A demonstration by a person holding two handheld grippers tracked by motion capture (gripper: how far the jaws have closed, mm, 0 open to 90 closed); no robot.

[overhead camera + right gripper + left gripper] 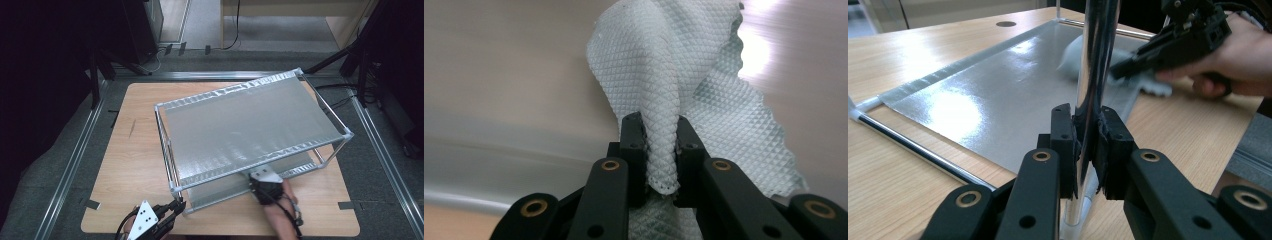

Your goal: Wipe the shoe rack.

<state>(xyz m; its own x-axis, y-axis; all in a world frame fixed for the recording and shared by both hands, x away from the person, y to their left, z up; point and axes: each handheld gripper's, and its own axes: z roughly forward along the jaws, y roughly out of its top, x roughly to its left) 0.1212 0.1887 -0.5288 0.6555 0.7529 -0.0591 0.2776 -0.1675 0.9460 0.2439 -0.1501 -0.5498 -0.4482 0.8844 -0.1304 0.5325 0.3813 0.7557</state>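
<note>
A two-tier metal rack (250, 125) stands at an angle on the wooden table (135, 165). My left gripper (179, 205) is at the rack's near left corner, shut on the chrome corner post (1093, 60); its pads (1064, 145) press the post from both sides. My right gripper (264, 184) reaches under the upper shelf at the near right, its jaws hidden there. In the right gripper view it (659, 150) is shut on a white, waffle-textured cloth (659, 75) that lies against the lower shelf (514, 75). The left gripper view shows that hand (1243, 55) and the cloth (1158, 89) on the lower shelf (998, 85).
The rack covers most of the table's middle and right. Bare wood lies to the left and along the near edge (225, 220). A metal frame rail (75, 160) runs along each side of the table. Dark stands and cables sit at the back.
</note>
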